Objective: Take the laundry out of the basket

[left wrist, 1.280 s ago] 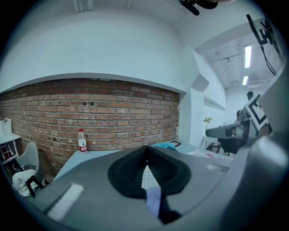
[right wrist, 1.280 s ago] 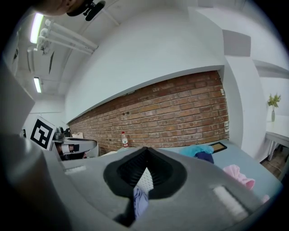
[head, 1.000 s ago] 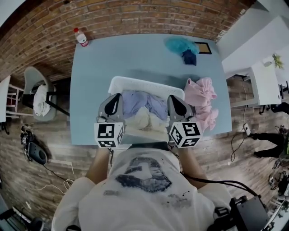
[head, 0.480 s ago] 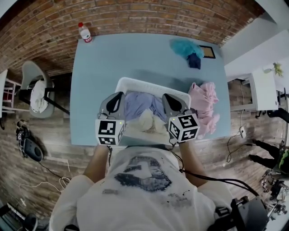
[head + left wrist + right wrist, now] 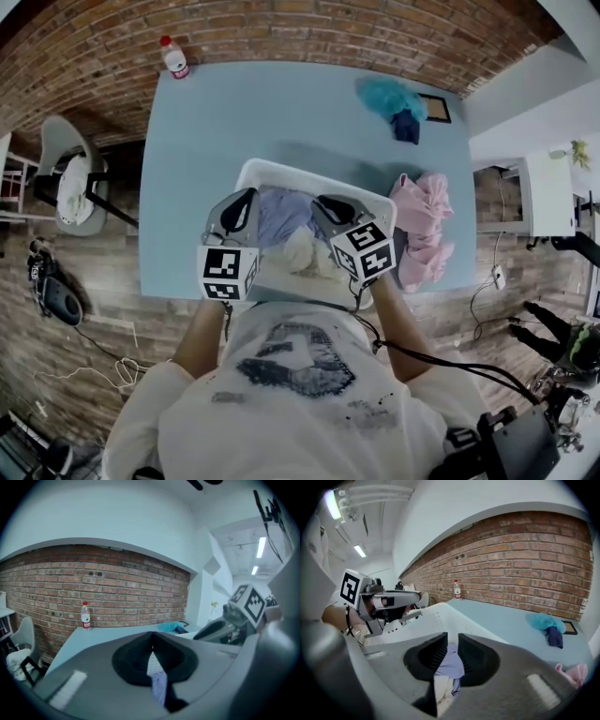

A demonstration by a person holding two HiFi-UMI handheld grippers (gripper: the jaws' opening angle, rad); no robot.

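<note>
A white laundry basket (image 5: 281, 172) stands on the blue table near its front edge, holding a lavender cloth (image 5: 281, 211) and a cream cloth (image 5: 300, 251). My left gripper (image 5: 242, 208) hovers over the basket's left side, shut and empty, its jaw tips meeting (image 5: 151, 637). Turned inward over the basket's middle, my right gripper (image 5: 323, 206) has its jaws opening. A narrow gap (image 5: 451, 637) stands between them with nothing in it. Below it lie the lavender cloth (image 5: 451, 665) and the basket wall (image 5: 436, 618).
Pink clothes (image 5: 424, 220) lie on the table right of the basket. A teal cloth (image 5: 389, 94) and a navy one (image 5: 405, 127) sit at the far right corner by a dark frame (image 5: 436, 108). A bottle (image 5: 172, 56) stands far left. A chair (image 5: 66, 183) is left of the table.
My right gripper has swung left from the basket's right rim to over its middle, turning inward. The left gripper has barely moved.
</note>
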